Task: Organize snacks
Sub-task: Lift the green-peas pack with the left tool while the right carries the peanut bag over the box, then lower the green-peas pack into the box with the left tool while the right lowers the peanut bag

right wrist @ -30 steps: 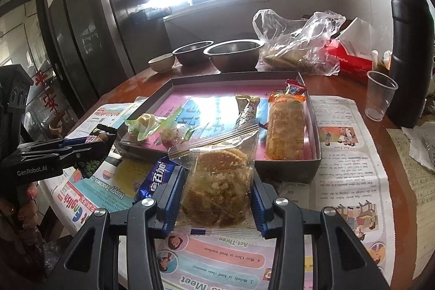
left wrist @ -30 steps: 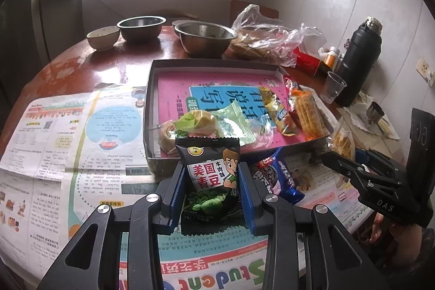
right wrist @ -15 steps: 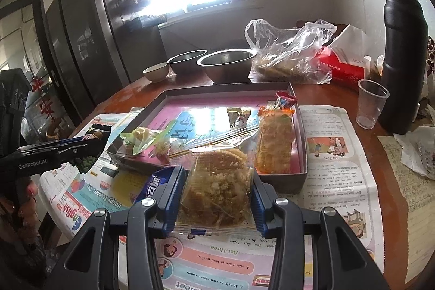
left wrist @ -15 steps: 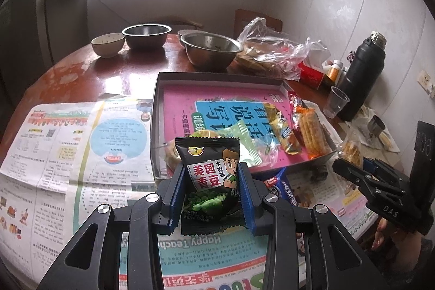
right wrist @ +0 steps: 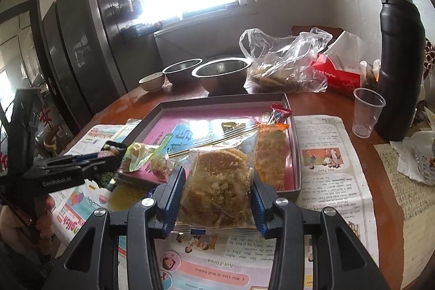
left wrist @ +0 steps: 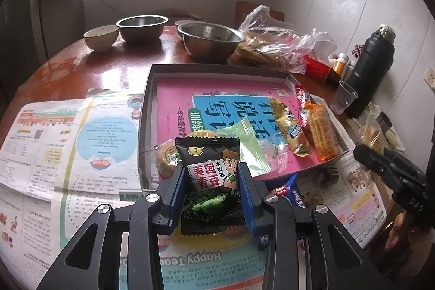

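Green-pea packet [left wrist: 210,181] sits clamped in left tongs [left wrist: 211,193]; crumbly cake packet [right wrist: 217,186] in right tongs [right wrist: 217,197].

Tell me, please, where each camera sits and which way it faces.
Left wrist: behind the left tongs, shut on the green pea packet, aimed down at the tray; right tongs at far right.
Right wrist: behind the right tongs, shut on the clear crumbly snack bag; left tongs at left.
Shared: tray, steel bowls, black flask.

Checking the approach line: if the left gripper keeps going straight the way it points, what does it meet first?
Probably the near wall of the grey tray, just beyond the green pea packet it holds; depth is unclear, so it might clear the rim.
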`<state>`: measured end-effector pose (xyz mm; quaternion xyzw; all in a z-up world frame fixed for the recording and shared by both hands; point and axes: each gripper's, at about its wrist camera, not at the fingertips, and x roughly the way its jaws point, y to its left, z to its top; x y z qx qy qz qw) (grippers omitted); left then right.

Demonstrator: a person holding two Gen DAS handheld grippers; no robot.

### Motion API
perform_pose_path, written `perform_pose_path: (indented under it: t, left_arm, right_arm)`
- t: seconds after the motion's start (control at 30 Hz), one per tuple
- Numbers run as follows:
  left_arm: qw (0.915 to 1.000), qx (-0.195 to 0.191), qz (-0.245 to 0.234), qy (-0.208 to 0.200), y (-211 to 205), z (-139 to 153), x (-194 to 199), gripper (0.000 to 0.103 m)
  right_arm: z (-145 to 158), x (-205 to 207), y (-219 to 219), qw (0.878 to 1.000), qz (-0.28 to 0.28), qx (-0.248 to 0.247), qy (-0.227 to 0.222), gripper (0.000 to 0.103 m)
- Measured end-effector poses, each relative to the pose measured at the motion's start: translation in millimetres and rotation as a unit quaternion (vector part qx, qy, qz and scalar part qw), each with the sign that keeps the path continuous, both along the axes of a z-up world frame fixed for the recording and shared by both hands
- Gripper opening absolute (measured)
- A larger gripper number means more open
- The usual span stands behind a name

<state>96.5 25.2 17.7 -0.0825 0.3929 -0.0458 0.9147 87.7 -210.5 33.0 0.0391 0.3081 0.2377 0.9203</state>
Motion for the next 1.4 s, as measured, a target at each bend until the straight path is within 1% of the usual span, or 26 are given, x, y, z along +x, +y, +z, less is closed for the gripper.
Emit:
perform_pose_path:
  t: [0.37, 0.8, 1.4]
  left_arm:
    - [0.9999, -0.004, -0.002, 0.011, -1, -13, 18, 0.038]
    - [0.9999, -0.008, -0.004, 0.009, -3, -14, 33, 0.038]
    - [1.0, -0.003, -0.008, 0.005, -8, -13, 54, 0.038]
  right_arm:
    - [6, 13, 1, 1.0, -0.014, 0.019, -0.006, 0.045]
    - [5, 24, -1, 0.999, -0.028, 0.022, -0.007, 0.045]
    - [0, 43, 12, 0.999, -0.021, 0.025, -0.003, 0.045]
